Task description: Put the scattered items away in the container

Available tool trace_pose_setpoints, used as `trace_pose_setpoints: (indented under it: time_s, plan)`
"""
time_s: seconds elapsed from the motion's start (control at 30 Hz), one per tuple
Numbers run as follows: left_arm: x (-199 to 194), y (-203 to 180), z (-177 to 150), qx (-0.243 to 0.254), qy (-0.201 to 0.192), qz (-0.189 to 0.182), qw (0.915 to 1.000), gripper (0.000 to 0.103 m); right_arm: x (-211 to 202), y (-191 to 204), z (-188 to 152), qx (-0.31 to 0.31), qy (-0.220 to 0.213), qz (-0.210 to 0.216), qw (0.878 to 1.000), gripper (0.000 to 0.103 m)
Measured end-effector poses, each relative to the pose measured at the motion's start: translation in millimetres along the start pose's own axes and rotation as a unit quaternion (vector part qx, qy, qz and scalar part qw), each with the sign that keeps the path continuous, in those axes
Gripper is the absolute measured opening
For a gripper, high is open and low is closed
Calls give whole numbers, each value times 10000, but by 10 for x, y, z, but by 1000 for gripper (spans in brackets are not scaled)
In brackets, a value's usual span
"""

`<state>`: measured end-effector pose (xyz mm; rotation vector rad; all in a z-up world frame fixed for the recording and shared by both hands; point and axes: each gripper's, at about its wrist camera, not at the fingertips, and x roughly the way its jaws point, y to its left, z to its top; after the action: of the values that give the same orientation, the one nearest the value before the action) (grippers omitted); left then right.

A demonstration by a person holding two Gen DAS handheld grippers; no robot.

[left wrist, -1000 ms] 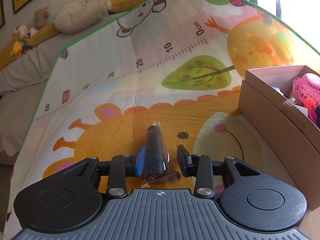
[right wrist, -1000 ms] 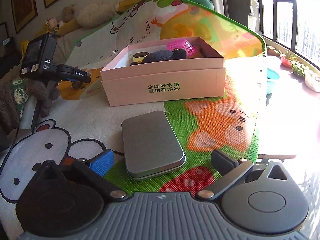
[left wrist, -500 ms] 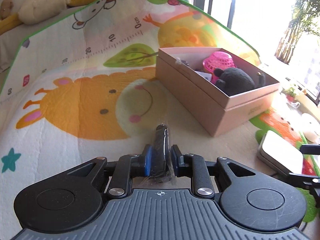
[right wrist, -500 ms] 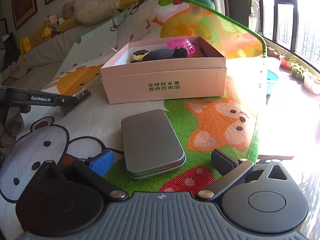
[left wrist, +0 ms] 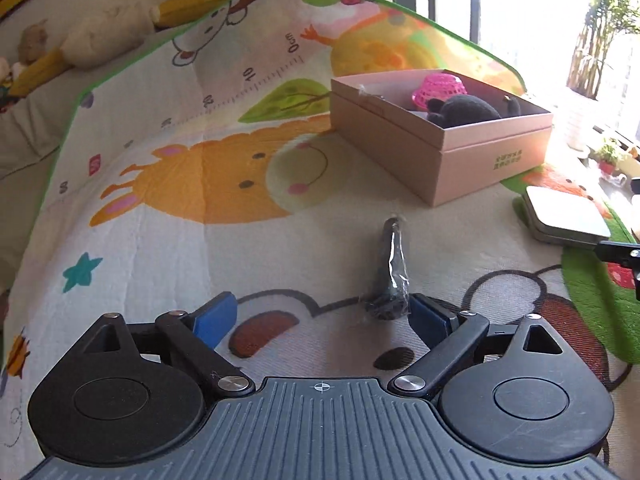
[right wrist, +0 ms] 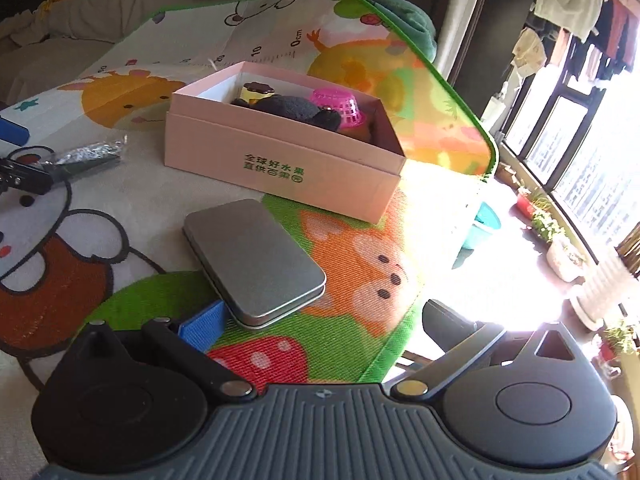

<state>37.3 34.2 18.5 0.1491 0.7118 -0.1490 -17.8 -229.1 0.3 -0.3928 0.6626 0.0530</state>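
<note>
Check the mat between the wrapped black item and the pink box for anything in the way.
Nothing visible blocks it. The wrapped black item lies on the mat by the opening left gripper, with bare mat up to the pink box. The metal tin sits off to the side, in front of the right gripper.

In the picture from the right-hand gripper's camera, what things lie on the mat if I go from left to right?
Wrapped black item → grey metal tin → pink cardboard box, which already holds a pink basket and a dark plush toy.
</note>
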Motion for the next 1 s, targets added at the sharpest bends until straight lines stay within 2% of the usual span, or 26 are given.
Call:
trace_pose_setpoints:
  time_s: [0.07, 0.1, 0.17, 0.27, 0.33, 0.47, 0.83, 0.9, 1.0]
  plan:
    - [31, 102, 5, -305, -28, 343, 9989, 98, 17, -42, -6, -76, -76, -590, 9982, 103]
    - [41, 140, 2, -452, -32, 467, 9979, 100, 3, -82, 5, 105, -79, -490, 9987, 103]
    - [44, 172, -12, -651, -14, 510, 9966, 102, -38, -152, 31, 667, -24, 102, 9977, 103]
    - [12, 141, -58, -853, 38, 245, 9960, 103, -67, -99, 49, 1230, 64, 1081, 9865, 103]
    - [-9, 54, -97, -868, 51, 147, 9961, 103, -53, 31, 56, 1203, 85, 1321, 9839, 103]
    - [-8, -145, -130, -732, 133, 362, 9966, 103, 35, 241, 27, 1107, 244, 1414, 9834, 103]
    - [37, -164, -63, -862, 296, 376, 9951, 103, 26, 234, -20, 1116, 174, 1496, 9823, 103]
    - [21, -177, -36, -925, 290, 147, 9952, 103, 24, 226, -27, 1109, 162, 1522, 9820, 103]
    - [-26, -203, -21, -1168, 161, -839, 9895, 103, 27, 223, -27, 1107, 153, 1518, 9821, 103]
